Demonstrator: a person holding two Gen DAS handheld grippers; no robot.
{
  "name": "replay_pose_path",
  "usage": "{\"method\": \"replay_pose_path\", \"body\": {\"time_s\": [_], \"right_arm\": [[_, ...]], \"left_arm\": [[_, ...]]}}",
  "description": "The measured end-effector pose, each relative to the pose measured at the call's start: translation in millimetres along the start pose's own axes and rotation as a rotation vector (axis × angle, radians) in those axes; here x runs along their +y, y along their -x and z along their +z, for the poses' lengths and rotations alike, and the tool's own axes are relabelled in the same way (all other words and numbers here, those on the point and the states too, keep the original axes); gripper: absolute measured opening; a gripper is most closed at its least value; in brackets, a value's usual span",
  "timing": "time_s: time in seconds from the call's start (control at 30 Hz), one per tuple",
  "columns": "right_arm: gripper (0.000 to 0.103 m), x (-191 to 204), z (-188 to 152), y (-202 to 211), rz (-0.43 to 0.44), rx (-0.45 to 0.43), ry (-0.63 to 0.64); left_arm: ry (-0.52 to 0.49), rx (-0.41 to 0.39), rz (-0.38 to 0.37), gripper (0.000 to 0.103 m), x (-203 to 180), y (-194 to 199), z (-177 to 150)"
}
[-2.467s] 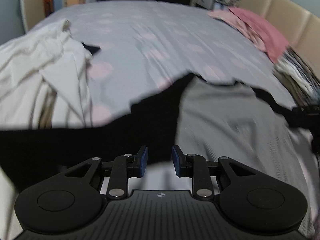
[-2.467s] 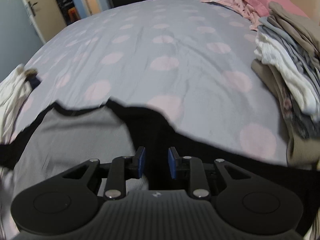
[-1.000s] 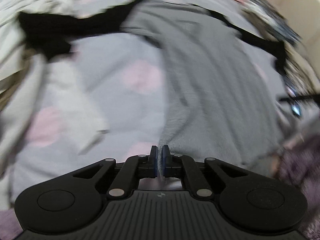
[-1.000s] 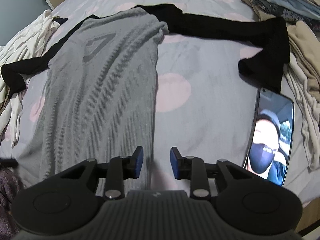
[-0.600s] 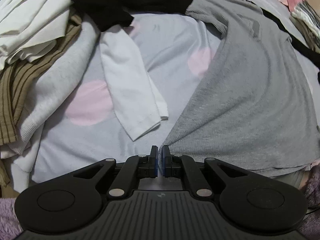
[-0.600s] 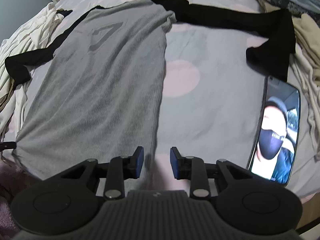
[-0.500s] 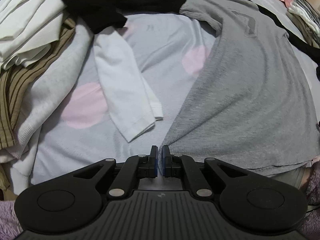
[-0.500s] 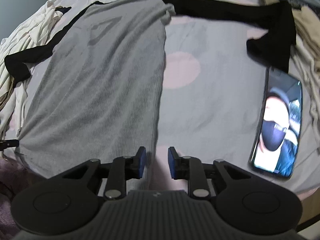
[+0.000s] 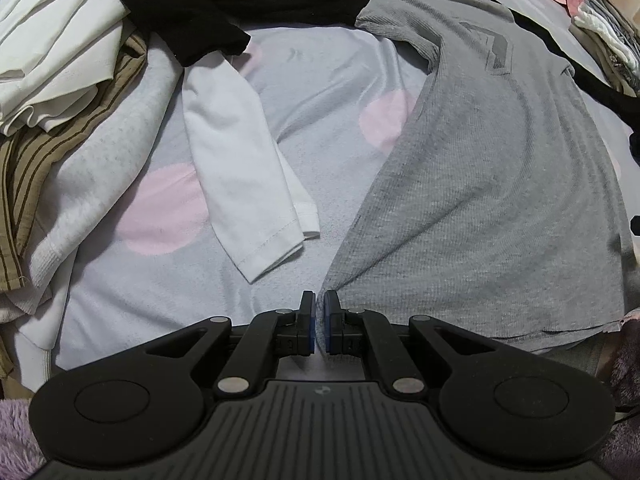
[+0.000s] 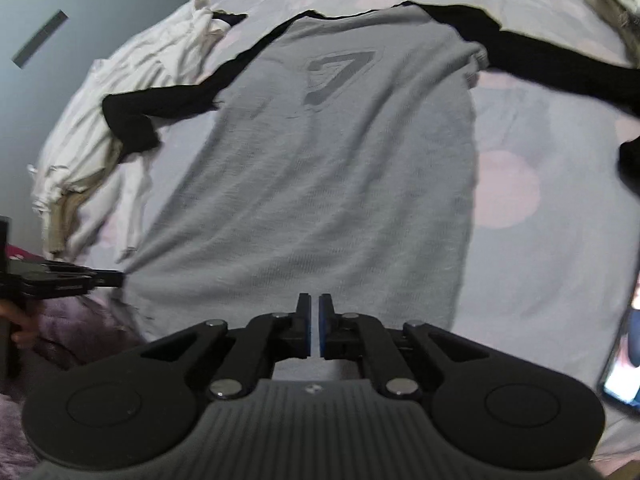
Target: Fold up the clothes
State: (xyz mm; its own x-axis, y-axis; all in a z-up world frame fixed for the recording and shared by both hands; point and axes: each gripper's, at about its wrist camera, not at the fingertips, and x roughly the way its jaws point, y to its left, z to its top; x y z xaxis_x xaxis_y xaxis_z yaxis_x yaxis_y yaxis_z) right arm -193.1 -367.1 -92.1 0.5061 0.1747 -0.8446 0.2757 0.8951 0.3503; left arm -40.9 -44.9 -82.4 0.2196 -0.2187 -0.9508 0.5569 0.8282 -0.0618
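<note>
Garment: grey shirt with black sleeves [image 10: 320,168] lies flat, chest mark up, on the spotted bed sheet [image 9: 328,80]; sleeves stretched out to either side, hem toward the person.
Left gripper [image 9: 319,312]: jaws pressed together at the shirt's lower left hem corner; a peak of grey cloth runs into them, so I judge it pinched.
Right gripper [image 10: 314,320]: jaws closing over the middle of the hem, only a thin slit left between the pads; whether cloth is caught there I cannot tell, the picture is smeared.
Surroundings: unfolded pile of pale clothes [image 9: 60,60] on the left, one white sleeve [image 9: 240,168] lying just beside the shirt's edge; folded stack [image 9: 608,32] on the far right; a phone [image 10: 624,360] on the sheet near the right edge.
Step in hand: judged early, taking hold of the hem after spreading; no fold made yet.
Next move calls for: both holds firm on the hem, then, likely, lifting it evenly toward the collar, or tucking the sleeves inward first.
Watch: white sleeve could get dragged along.
</note>
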Motion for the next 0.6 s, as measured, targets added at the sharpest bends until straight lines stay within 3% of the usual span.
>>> {"method": "replay_pose_path", "body": {"time_s": [0.13, 0.23, 0.33, 0.53, 0.6], "right_arm": [[0.035, -26, -6, 0, -0.096, 0.031, -0.084], [0.035, -29, -13, -8, -0.128, 0.080, -0.086], [0.004, -26, -17, -14, -0.134, 0.118, -0.068], [0.004, 7, 0, -5, 0.028, 0.020, 0.048], [0.011, 16, 5, -11, 0.073, 0.025, 0.066]], "left_arm": [[0.003, -0.002, 0.003, 0.003, -1, -1, 1], [-0.004, -0.004, 0.013, 0.003, -4, -2, 2], [-0.016, -0.007, 0.026, 0.003, -7, -3, 2], [-0.037, -0.013, 0.038, 0.003, -9, -3, 0], [-0.035, -0.014, 0.036, 0.003, -9, -2, -1]]}}
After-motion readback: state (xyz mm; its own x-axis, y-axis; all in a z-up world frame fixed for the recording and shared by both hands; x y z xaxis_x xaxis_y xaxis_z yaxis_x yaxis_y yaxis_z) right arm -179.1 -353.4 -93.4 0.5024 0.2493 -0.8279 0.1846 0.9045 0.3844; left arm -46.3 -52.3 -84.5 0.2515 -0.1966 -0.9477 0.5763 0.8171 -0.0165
